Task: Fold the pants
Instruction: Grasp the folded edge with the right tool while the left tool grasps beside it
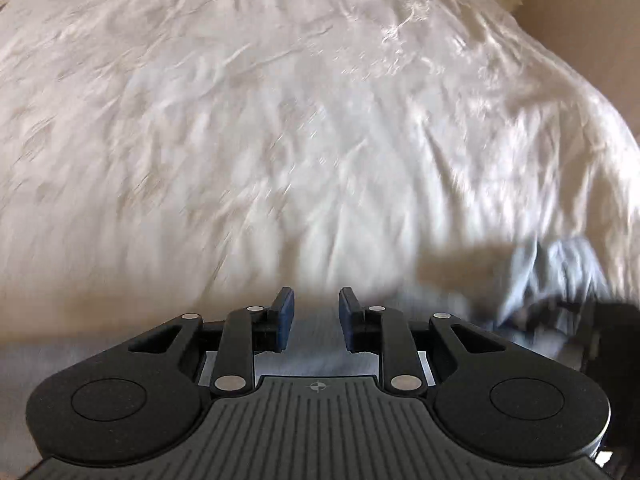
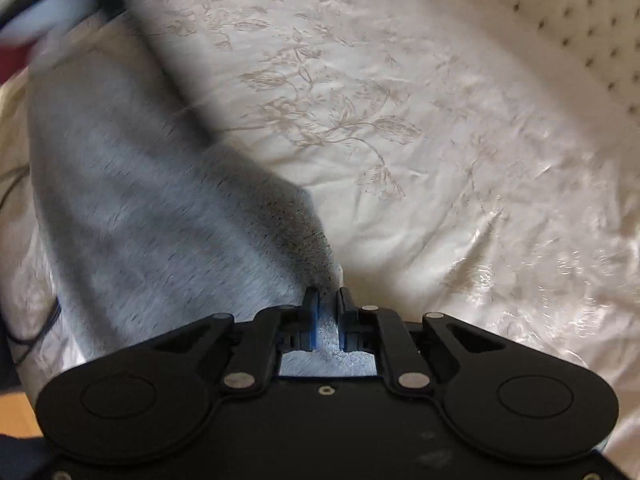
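Grey pants [image 2: 132,208] lie mostly unfolded on the bed [image 2: 440,120], right claw [image 2: 328,300] clenched on their edge, left claw [image 1: 316,312] narrowly parted, empty.

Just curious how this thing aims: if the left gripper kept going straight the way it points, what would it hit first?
Most likely the white bedspread. The left gripper tilts down at it with nothing in between; the picture is blurred, so depth is uncertain.

Bed, one, covered by a cream satin bedspread [image 2: 460,128] with embroidered flower pattern, creased, catching bright sheen at right of frame. Tufted, buttoned headboard [image 2: 580,28], upper right. Beige wall [image 1: 592,32], upper right of left view. Wooden floor [image 2: 16,412], lower left corner.
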`<state>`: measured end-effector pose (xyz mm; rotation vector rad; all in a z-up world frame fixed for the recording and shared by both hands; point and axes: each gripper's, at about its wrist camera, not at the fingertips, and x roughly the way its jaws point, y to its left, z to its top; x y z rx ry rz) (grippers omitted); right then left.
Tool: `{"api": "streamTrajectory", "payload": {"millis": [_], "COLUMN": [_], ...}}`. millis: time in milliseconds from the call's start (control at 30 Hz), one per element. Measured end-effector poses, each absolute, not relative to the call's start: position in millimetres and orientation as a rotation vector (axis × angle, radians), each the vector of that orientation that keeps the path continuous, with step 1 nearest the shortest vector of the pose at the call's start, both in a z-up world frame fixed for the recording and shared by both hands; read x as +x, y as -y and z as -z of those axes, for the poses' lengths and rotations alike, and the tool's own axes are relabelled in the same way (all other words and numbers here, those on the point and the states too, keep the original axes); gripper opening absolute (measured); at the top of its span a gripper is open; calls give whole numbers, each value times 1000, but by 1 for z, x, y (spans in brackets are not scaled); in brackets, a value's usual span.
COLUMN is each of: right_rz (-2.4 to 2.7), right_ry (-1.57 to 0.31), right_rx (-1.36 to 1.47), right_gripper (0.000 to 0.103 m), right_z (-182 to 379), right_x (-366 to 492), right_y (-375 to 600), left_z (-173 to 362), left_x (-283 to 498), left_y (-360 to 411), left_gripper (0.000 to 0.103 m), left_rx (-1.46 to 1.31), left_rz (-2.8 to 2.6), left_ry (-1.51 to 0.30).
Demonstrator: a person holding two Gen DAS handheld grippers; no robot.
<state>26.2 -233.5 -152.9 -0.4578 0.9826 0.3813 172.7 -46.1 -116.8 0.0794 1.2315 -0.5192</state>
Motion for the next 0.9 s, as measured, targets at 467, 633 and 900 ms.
{"api": "streamTrajectory", "payload": {"millis": [467, 633, 900], "right_rz": [-309, -333, -339], "right_ry": [-964, -969, -1061], "right_rx": [-469, -311, 30], "right_gripper": [14, 17, 55], "right_z": [158, 135, 119], "right_x": [-2, 0, 66], "right_y": [224, 251, 305], "left_z": [184, 172, 169], "left_x": [144, 122, 117], "left_y": [107, 96, 99], "left_gripper": [24, 24, 24], "left_rx": [234, 199, 223], "left_rz": [753, 787, 785], "left_ry": [-1491, -1427, -1390]}}
